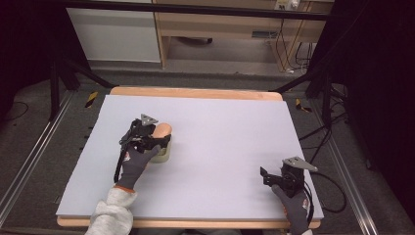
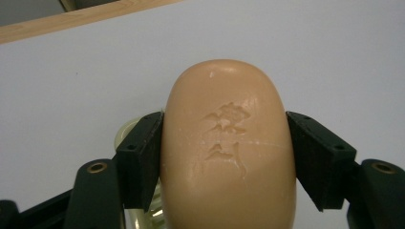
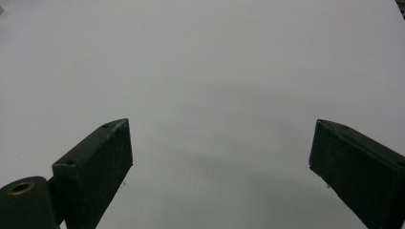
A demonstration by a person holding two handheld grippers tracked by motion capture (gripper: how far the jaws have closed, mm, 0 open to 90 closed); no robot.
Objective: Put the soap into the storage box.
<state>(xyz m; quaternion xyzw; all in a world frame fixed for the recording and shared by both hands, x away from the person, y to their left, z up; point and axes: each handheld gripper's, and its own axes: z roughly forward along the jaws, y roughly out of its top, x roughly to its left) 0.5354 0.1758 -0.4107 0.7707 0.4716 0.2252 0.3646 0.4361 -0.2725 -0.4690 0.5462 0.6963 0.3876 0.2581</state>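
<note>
Room: dark curtains hang on both sides, a pale wooden cabinet (image 1: 230, 24) stands at the back, and cables (image 1: 293, 49) dangle by its right end over grey floor.
Surface: a white board (image 1: 220, 127) covers my table (image 1: 195, 92), with a wooden edge peeking out at the far and near sides. It's bare and matte between my two hands.
Left gripper (image 2: 224, 157): I'm clamped tight on a tan soap bar (image 2: 227, 148), jaws pressing both of its long sides, stamped characters facing my camera.
Soap position: left-centre of the board (image 1: 162, 132), held just above a pale yellowish dish (image 1: 161, 155). A sliver of that dish shows beneath my left jaw (image 2: 125, 133); whether the soap touches it, I can't tell.
Left hand (image 1: 134, 164): grey glove, light sleeve, wrapped around the handle.
Right gripper (image 3: 219, 157): jaws spread wide, nothing between them, just white board and soft shadow ahead.
Right hand (image 1: 293, 203): gloved, parked near the board's front right corner, well apart from the soap.
</note>
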